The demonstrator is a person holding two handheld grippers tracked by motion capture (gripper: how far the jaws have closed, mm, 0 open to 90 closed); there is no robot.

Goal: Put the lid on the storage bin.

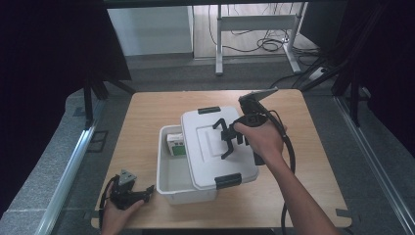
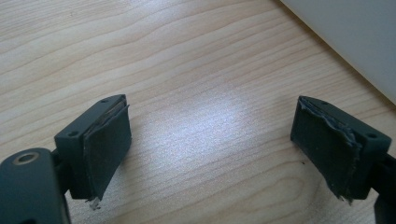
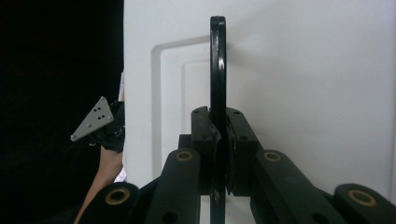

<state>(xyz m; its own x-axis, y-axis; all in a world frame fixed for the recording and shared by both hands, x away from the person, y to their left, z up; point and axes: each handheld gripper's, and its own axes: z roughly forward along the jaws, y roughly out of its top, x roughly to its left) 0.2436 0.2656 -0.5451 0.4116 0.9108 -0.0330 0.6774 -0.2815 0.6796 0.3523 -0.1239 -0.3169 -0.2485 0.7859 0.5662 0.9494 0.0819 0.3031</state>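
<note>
Pinching the thin black handle (image 3: 217, 65) of the white plastic box lid (image 1: 215, 147) mid-frame with right gripper (image 3: 218, 154) fingers; resting left gripper (image 2: 210, 140) fingers wide over the wooden desk (image 2: 187, 70).

Right claw (image 3: 218, 140) is clamped tight, arm outstretched; left claw (image 2: 210, 144) rests wide apart.

Left gripper (image 2: 212, 140) seen along its two black jaws, which stand wide apart with nothing between them. Worn, frayed pads (image 2: 108, 149) face each other above the pale wooden table (image 2: 187, 60). A white box wall (image 2: 355, 37) crosses the upper right corner.
</note>
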